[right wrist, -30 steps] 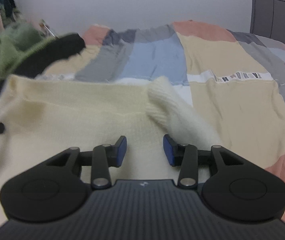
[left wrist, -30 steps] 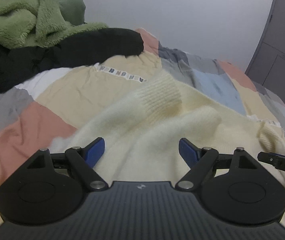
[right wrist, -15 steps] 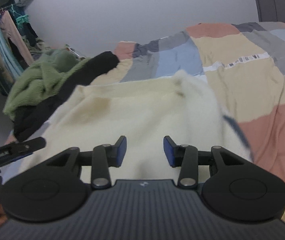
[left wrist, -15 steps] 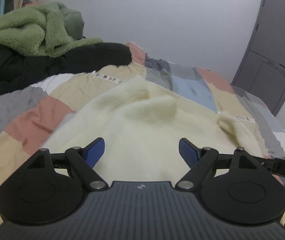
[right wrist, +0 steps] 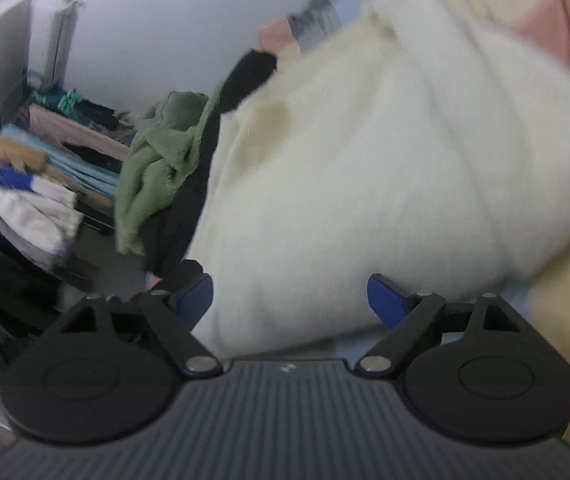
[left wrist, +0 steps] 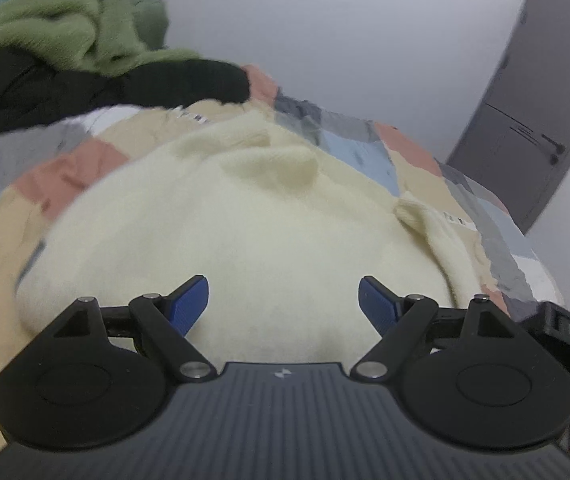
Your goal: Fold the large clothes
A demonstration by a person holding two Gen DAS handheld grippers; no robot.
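Both tongs wide, right tongs (right wrist: pixel 289 298) just opened — cream knit sweater (left wrist: pixel 221 224) rumpled on patchwork bedspread (left wrist: pixel 69 168)

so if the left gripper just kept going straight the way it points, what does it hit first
Most likely the cream sweater on the patchwork bedspread: it fills the view ahead of the open left gripper, though depth is unclear.

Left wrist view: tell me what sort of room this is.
Most likely a bedroom. A patchwork bedspread covers what looks like a bed, with a cream sweater spread on it, a heap of green and black clothes behind, and a grey door at the right.
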